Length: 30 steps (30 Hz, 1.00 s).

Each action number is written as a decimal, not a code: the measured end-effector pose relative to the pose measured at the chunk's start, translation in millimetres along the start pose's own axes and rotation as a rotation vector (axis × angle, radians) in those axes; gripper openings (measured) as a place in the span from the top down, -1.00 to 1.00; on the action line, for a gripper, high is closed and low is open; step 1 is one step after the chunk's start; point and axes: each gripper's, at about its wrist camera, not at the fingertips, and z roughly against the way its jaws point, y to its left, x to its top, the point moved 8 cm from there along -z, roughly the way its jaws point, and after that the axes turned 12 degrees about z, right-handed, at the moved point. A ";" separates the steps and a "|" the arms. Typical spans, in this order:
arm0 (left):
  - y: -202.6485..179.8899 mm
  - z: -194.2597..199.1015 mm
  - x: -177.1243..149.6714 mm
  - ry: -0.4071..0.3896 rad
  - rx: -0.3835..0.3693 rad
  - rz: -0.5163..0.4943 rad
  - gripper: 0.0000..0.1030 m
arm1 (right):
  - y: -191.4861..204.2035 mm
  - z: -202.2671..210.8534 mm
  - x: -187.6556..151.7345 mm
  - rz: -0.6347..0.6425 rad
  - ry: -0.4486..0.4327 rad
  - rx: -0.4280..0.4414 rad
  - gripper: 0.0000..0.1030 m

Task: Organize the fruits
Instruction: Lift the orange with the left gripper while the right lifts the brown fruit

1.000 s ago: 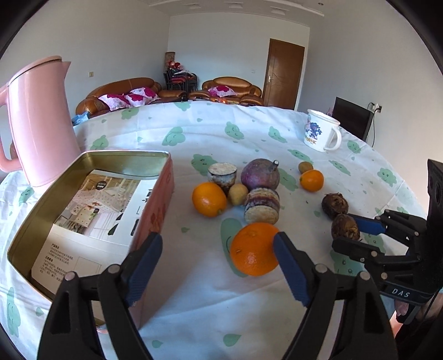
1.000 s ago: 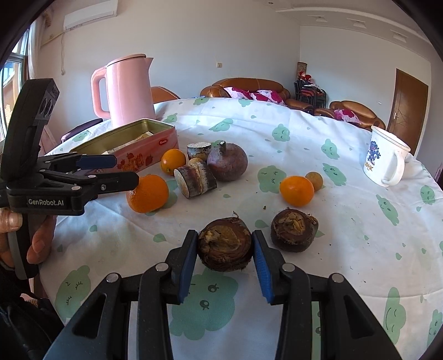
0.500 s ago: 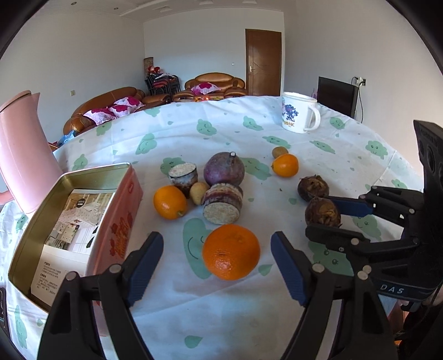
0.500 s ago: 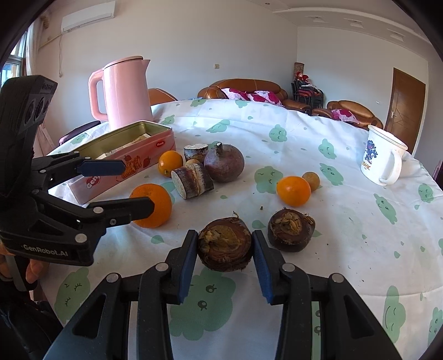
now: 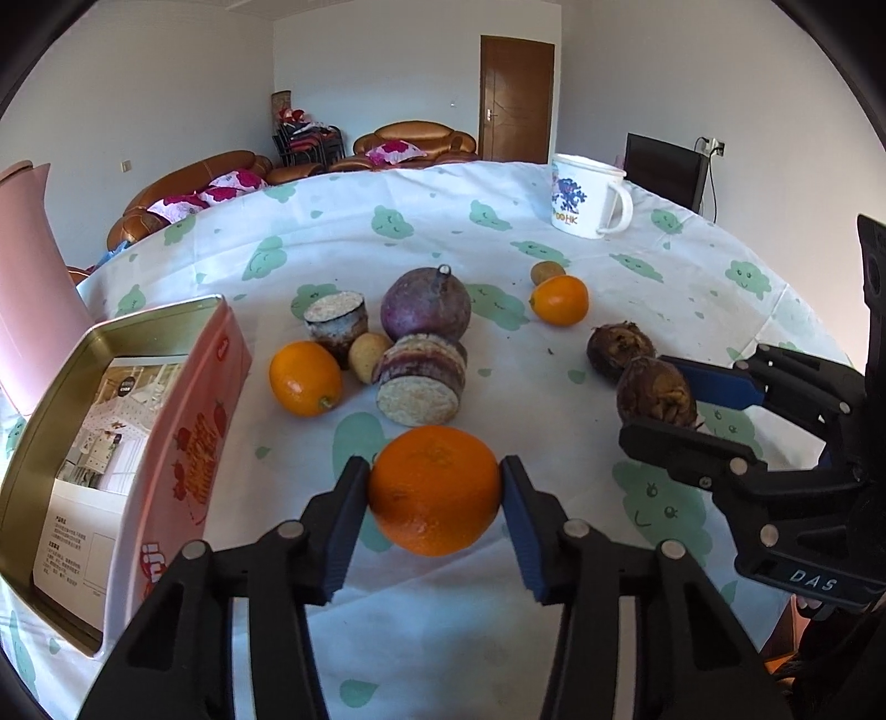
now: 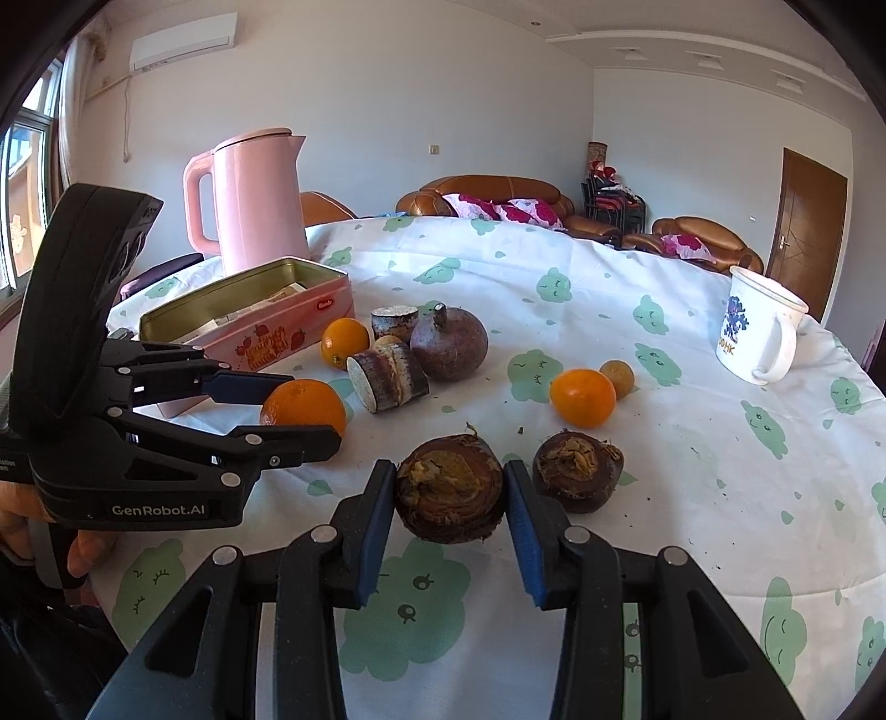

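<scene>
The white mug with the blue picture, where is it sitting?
The white mug stands alone at the table's far right in both views, beyond the small orange and well away from both claws.

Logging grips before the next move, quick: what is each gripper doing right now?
Left gripper: jaws closing, pads against the big orange.
Right gripper: shut on the brown root bulb.

We are in a home's living room: brown leather sofas (image 6: 487, 191) with floral cushions (image 6: 498, 209) line the white walls, a wooden door (image 5: 516, 99) and a wall air conditioner (image 6: 183, 41) show, and our table wears a cloud-print tablecloth (image 6: 692, 443) holding a pink kettle (image 6: 257, 199) and a mug (image 6: 758, 332).
</scene>
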 end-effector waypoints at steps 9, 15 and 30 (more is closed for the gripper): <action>2.1 11.2 4.6 -0.071 0.018 -0.006 0.03 | 0.8 5.9 3.5 0.013 -0.044 -0.014 0.19; 3.8 20.5 8.2 -0.125 0.028 -0.001 0.04 | 0.3 9.3 5.0 0.018 -0.071 -0.022 0.19; 6.1 40.0 12.7 -0.236 0.045 0.006 0.04 | 3.4 22.4 9.4 0.044 -0.156 -0.044 0.20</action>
